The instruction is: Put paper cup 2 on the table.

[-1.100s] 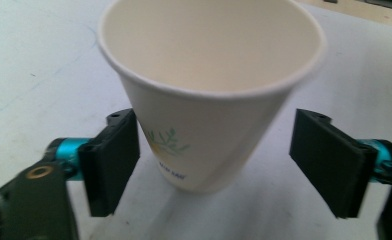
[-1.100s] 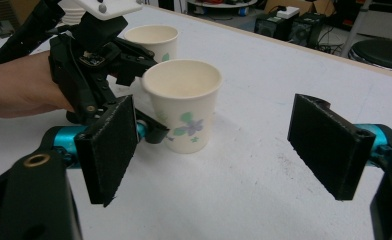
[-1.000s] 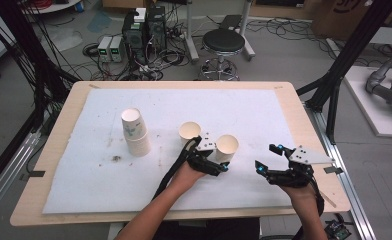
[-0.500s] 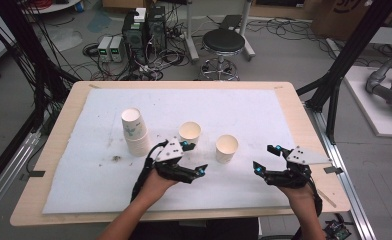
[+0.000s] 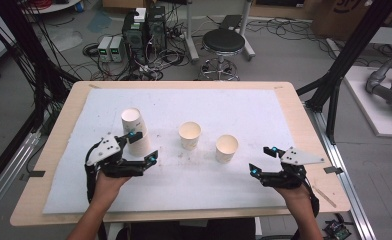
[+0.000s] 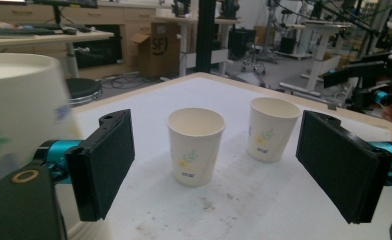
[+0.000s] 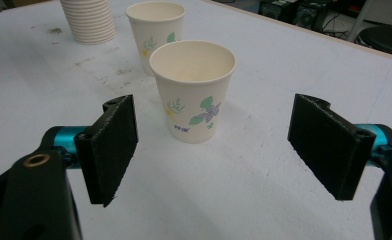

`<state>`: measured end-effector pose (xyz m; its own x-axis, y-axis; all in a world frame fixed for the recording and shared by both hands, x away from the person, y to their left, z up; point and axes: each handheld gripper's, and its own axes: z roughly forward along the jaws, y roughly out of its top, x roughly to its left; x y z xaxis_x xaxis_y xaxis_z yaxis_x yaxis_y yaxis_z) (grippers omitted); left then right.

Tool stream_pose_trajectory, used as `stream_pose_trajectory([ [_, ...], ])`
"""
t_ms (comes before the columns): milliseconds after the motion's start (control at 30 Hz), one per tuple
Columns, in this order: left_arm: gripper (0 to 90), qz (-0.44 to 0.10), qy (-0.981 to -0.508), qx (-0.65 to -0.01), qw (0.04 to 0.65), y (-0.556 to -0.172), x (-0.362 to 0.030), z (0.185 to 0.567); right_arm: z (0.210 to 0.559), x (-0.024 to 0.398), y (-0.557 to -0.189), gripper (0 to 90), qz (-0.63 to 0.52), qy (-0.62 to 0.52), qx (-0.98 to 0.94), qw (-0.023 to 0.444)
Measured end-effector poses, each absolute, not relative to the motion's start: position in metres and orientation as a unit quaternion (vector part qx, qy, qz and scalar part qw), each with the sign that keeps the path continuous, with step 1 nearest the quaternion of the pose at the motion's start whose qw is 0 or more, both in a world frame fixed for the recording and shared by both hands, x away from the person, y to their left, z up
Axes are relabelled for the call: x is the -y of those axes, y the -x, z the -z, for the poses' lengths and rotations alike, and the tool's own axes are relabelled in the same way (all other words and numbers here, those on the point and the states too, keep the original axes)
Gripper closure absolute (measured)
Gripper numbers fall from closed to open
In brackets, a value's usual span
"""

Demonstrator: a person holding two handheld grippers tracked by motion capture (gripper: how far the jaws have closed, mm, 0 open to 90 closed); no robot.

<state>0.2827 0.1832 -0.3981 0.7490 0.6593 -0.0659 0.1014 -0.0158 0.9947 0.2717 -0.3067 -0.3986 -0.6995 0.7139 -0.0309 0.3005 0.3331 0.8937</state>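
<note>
stack of cups (image 5: 134, 131) upright, mouth up, at left gripper's (image 5: 143, 147) 12 o'clock, jaws just spreading, empty, right gripper (image 5: 261, 161) jaws spread, empty

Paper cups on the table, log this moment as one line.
stack of cups: upright, beside left tongs | two single cups: upright, apart | left tongs: open, just widened, empty | right tongs: open, empty

Cream paper cups (image 7: 192, 90) with floral print, white mat (image 5: 264, 115)
</note>
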Motion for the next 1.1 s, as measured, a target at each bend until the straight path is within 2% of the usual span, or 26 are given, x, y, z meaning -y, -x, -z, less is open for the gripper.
stream_pose_trajectory([
  [567,15.8,-0.252,-0.653,-0.319,0.639,-0.265,-0.242,0.411,0.393,0.3,-0.27,20.3,-0.481,-0.322,-0.784,0.226],
  [1100,16.1,-0.256,-0.65,-0.328,0.636,-0.266,-0.246,0.413,0.391,0.299,-0.268,20.3,-0.483,-0.317,-0.782,0.234],
])
